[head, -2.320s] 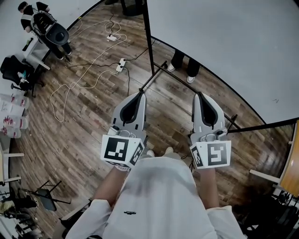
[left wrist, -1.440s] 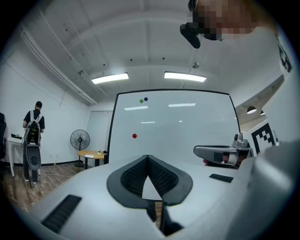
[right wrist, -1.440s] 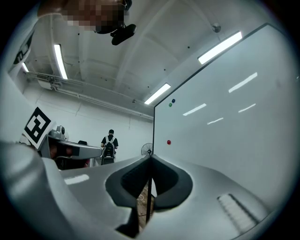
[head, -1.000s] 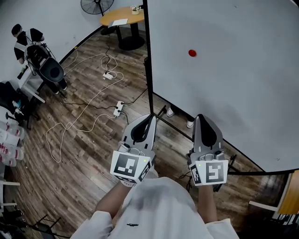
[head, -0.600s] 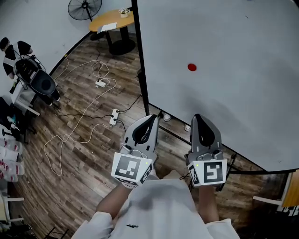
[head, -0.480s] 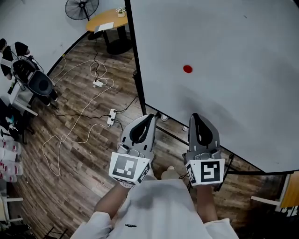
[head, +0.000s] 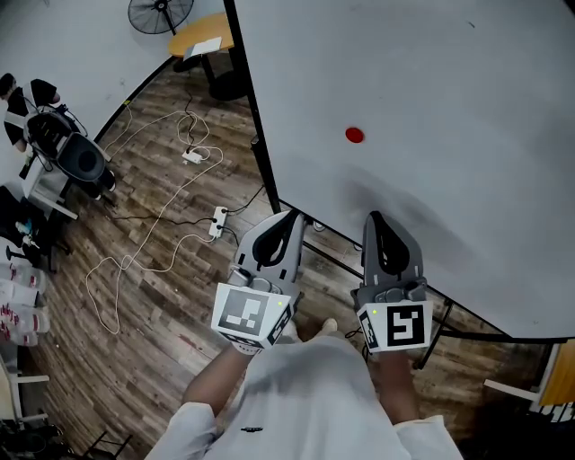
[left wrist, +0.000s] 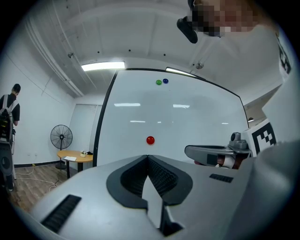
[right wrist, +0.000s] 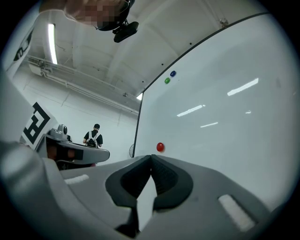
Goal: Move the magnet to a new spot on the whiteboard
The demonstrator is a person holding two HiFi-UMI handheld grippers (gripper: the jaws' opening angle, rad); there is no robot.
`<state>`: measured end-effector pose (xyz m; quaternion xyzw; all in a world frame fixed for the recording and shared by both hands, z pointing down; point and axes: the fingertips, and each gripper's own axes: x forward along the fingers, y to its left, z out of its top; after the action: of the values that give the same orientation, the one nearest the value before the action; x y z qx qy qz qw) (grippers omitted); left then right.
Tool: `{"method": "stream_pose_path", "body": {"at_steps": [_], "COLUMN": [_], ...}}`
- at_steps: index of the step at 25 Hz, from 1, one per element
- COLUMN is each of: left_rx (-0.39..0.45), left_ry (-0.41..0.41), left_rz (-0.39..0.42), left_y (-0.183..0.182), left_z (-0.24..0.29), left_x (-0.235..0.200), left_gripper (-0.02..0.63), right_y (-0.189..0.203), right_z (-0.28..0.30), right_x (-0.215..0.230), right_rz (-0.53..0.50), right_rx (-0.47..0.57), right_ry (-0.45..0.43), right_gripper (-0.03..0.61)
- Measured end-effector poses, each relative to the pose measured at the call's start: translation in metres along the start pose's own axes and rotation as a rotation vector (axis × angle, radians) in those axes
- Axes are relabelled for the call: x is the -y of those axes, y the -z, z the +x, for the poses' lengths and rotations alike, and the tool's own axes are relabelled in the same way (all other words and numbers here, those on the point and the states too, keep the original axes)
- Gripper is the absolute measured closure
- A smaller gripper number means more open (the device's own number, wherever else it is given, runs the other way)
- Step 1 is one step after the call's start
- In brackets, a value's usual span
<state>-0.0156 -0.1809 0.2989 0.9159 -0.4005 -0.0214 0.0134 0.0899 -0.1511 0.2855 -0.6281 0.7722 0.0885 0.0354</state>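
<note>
1. Wood-plank floor, strewn with looping white cables and a power strip.
2. Round wooden table beside a pedestal fan.
3. Far left, a standing person; overhead, a lit ceiling strip.

The person is holding the grey, black-padded left tool and the matching right tool side by side ahead of the torso, bare forearms reaching forward. Both tools are pointing roughly level, and each one's jaws are meeting tip to tip.
</note>
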Motion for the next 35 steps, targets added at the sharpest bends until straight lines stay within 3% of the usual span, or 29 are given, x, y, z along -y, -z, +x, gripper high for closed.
{"method": "stream_pose_path", "body": {"at_steps": [6,12,35], "left_rx": [0.004,0.019,0.015], "left_ry": [0.037,0.033,0.042], "left_rz": [0.028,0.046,0.076], "left_y": [-0.009,-0.016,-0.026], "left_z": [0.016,0.038,0.107], "left_x": [0.015,0.022,0.021], "left_gripper": [0.601,0.537,0.514], "right_y": [-0.007,-0.013,-0.014], "right_z": [0.001,0.003,0.026], "right_x": [0.008,0.018,0.051], "right_rz": [-0.009,-0.027,-0.018], "right_rx": [0.005,0.013,-0.001], "right_ry": [-0.012,-0.027,-0.041], "right_gripper": [0.58,0.58,0.58]}}
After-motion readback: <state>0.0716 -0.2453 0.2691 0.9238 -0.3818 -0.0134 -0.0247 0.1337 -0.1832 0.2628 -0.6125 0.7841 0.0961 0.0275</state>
